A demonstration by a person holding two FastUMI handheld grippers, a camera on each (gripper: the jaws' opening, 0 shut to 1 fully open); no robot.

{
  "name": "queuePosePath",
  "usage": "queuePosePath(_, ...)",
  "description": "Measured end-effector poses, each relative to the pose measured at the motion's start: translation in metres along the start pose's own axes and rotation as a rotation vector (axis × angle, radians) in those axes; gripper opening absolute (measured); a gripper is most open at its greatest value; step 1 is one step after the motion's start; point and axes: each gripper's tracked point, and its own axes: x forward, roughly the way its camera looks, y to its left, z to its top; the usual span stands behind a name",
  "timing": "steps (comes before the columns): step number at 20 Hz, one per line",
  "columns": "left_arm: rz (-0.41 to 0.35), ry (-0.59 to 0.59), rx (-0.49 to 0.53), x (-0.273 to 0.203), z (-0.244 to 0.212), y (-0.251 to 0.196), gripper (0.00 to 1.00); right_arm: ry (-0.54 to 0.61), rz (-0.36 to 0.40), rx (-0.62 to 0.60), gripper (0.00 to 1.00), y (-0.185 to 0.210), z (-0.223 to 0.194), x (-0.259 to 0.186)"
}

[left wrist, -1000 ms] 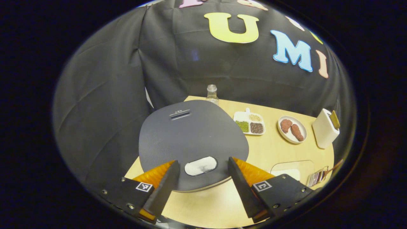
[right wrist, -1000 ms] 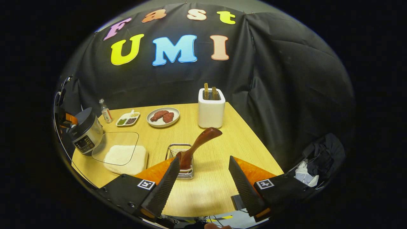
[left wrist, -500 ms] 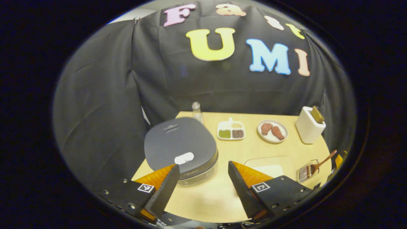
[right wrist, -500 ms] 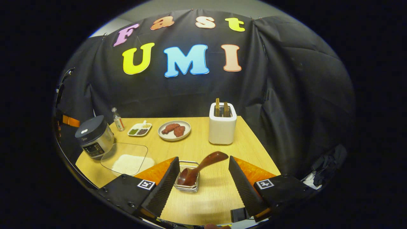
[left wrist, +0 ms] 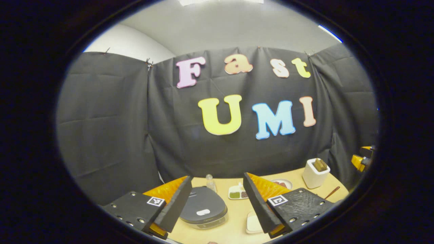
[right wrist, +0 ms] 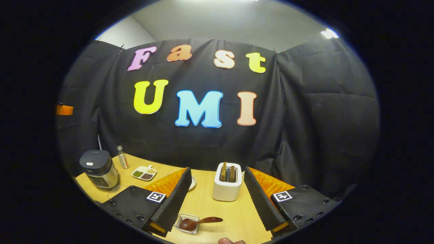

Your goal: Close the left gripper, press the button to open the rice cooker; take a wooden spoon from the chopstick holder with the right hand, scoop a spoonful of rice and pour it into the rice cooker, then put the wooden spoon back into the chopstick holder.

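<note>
My left gripper [left wrist: 217,176] is open, held high and back from the table, with nothing between its fingers. Below it sits the dark rice cooker [left wrist: 203,208], lid down, with the white button [left wrist: 202,212] on top. My right gripper [right wrist: 217,168] is open too and holds nothing. Under it, near the table's front, the wooden spoon [right wrist: 200,222] lies in the wire chopstick holder [right wrist: 185,224], its handle pointing right. A dish of white rice [left wrist: 254,223] stands right of the cooker. The cooker [right wrist: 98,167] is at the table's far left in the right gripper view.
A small bottle [right wrist: 122,157], a divided tray of grains [right wrist: 144,173], a plate of brown food [left wrist: 281,183] and a white toaster [right wrist: 228,181] with two brown slices line the back of the wooden table [right wrist: 206,203]. A fingertip [right wrist: 230,241] shows at the bottom edge.
Both grippers have risen and drawn back from the table, tilting upward, so the cooker, spoon and holder now sit small and low. Both stayed open.
</note>
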Motion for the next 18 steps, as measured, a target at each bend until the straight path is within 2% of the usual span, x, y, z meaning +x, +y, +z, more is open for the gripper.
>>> queuePosePath(1, -0.004, -0.053, 0.005, -0.009, 0.014, 0.006, 0.96, -0.023, -0.029, 0.002, 0.99, -0.003, 0.012, -0.006)
queuePosePath(2, -0.016, -0.083, -0.004, -0.017, 0.02, 0.006, 0.95, -0.048, -0.062, -0.002, 0.94, -0.006, 0.021, -0.014)
queuePosePath(3, -0.033, -0.096, -0.029, -0.026, 0.015, 0.003, 0.94, -0.071, -0.091, -0.002, 0.99, -0.006, 0.027, -0.022)
queuePosePath(4, -0.059, -0.075, -0.053, -0.032, 0.005, -0.001, 0.93, -0.087, -0.109, 0.002, 0.94, -0.003, 0.03, -0.031)
queuePosePath(5, -0.073, -0.05, -0.075, -0.034, -0.012, -0.001, 0.93, -0.093, -0.125, 0.005, 0.99, 0.002, 0.029, -0.041)
queuePosePath(6, -0.08, -0.028, -0.076, -0.036, -0.026, 0.001, 0.93, -0.095, -0.141, 0.007, 0.94, 0.006, 0.025, -0.05)
queuePosePath(7, -0.07, -0.017, -0.067, -0.035, -0.035, 0.008, 0.93, -0.09, -0.149, 0.016, 0.94, 0.011, 0.02, -0.058)
queuePosePath(8, -0.07, 0.0, -0.05, -0.037, -0.044, 0.011, 0.93, -0.08, -0.147, 0.029, 0.98, 0.02, 0.015, -0.066)
queuePosePath(12, -0.094, 0.009, 0.019, -0.05, -0.064, 0.005, 0.93, -0.038, -0.135, 0.085, 0.98, 0.04, -0.005, -0.087)
queuePosePath(15, -0.151, 0.043, -0.031, -0.057, -0.082, -0.011, 0.94, -0.031, -0.144, 0.097, 0.94, 0.044, -0.012, -0.1)
queuePosePath(16, -0.162, 0.05, -0.046, -0.057, -0.086, -0.014, 0.94, -0.027, -0.147, 0.099, 0.99, 0.045, -0.015, -0.104)
queuePosePath(17, -0.172, 0.051, -0.06, -0.056, -0.088, -0.016, 0.93, -0.018, -0.149, 0.102, 0.99, 0.047, -0.019, -0.108)
queuePosePath(18, -0.18, 0.055, -0.068, -0.056, -0.089, -0.019, 0.94, -0.011, -0.151, 0.103, 0.94, 0.047, -0.021, -0.111)
